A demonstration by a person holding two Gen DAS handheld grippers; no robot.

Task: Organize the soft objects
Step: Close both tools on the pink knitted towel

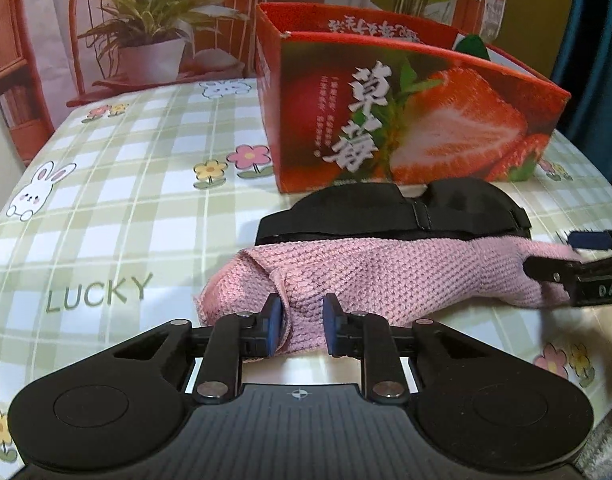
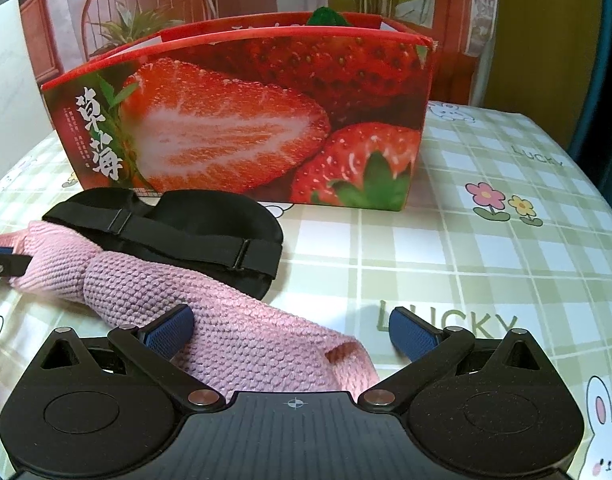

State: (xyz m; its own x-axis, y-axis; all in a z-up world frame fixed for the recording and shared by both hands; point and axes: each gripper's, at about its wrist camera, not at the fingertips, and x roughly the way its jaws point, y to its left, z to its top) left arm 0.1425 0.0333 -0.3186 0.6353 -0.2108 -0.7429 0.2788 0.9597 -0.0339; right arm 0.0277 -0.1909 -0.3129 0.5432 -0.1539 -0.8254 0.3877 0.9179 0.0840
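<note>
The left gripper (image 1: pixel 303 325) is seen clenched on a pinch of the pink knitted cloth (image 1: pixel 386 276), near its left end, with the fabric bunched between the blue pads. The cloth lies stretched across the checked tablecloth (image 1: pixel 118 216), its far edge touching the black eye mask (image 1: pixel 390 212), which lies just before the strawberry box (image 1: pixel 406 120). The right gripper (image 2: pixel 291 325) stands released, its jaws wide around the cloth's right end. A matching grip there would be advised before lifting, so that the mask is not dragged. Open room is left on both sides; the box wall must be cleared.
</note>
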